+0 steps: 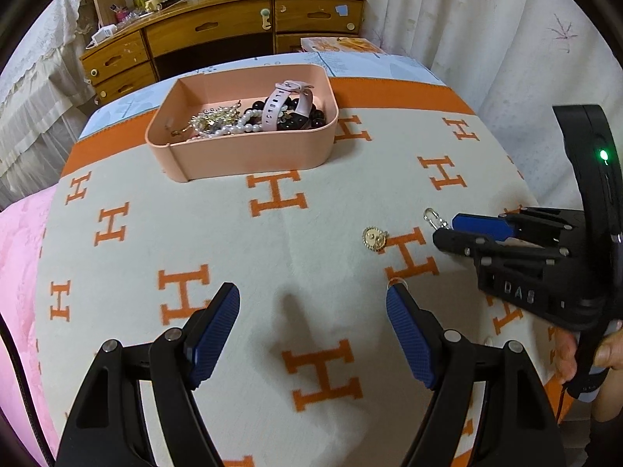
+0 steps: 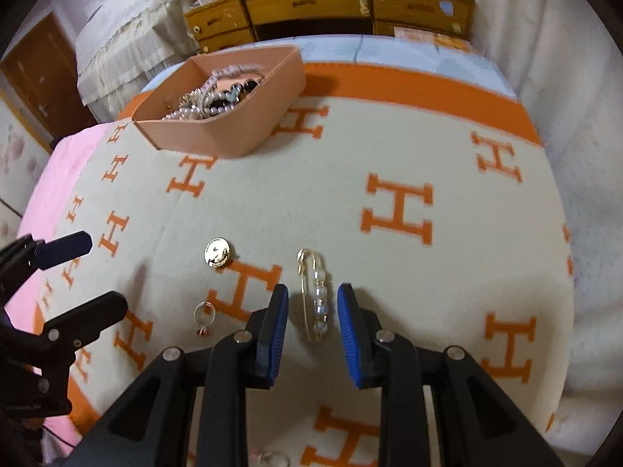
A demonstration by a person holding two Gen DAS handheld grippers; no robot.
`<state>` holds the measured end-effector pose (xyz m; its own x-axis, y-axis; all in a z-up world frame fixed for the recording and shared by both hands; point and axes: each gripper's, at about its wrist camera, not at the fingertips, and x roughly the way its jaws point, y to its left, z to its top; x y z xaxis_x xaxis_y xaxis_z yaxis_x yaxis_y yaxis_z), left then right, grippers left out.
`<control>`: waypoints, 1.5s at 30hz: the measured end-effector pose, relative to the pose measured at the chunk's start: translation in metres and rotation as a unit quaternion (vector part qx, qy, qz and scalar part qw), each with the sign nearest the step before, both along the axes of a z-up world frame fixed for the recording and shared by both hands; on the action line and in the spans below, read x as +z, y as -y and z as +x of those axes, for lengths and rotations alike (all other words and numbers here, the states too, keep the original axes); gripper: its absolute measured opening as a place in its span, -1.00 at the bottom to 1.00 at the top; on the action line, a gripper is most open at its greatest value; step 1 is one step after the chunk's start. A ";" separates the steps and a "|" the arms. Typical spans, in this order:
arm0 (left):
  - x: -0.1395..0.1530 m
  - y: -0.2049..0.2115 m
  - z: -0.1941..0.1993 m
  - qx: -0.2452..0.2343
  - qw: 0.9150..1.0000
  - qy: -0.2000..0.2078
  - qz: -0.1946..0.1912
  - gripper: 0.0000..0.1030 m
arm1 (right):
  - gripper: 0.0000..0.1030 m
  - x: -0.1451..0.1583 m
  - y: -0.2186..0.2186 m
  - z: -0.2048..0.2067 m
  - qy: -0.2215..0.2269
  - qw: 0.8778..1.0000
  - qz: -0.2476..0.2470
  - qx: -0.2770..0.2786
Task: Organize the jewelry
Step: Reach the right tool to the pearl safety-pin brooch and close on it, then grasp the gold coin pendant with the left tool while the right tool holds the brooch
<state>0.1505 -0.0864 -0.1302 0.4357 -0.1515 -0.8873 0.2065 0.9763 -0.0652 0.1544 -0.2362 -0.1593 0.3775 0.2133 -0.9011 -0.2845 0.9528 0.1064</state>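
Sitting on the blanket, the pink tray is holding pearls, dark beads and a watch. Nearer me than the tray, my right gripper is straddling the pearl pin, pads apart; my left gripper is spread, empty.

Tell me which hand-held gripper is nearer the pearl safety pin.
Right. The right hand-held gripper has its open fingers on either side of the pearl safety pin, not gripping it. The left hand-held gripper hovers off to the side, beyond the gold round brooch.
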 end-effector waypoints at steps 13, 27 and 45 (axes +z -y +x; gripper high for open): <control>-0.013 0.035 0.019 -0.033 0.999 -0.008 0.022 0.48 | -0.86 0.002 0.027 -0.019 0.007 0.999 0.031 -0.032; -0.036 0.063 0.032 -0.054 0.997 0.008 0.057 0.16 | -0.86 0.010 0.054 -0.038 0.025 0.995 0.087 -0.048; -0.018 0.058 0.022 -0.070 0.997 0.019 0.024 -0.75 | -0.86 0.011 0.052 -0.043 0.027 0.994 0.095 -0.044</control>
<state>0.1730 -0.1447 -0.1484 0.4467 -0.1718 -0.8780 0.3425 0.9395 -0.0095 0.1117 -0.2877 -0.1482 0.4486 0.3422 -0.8256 -0.2114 0.9382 0.2740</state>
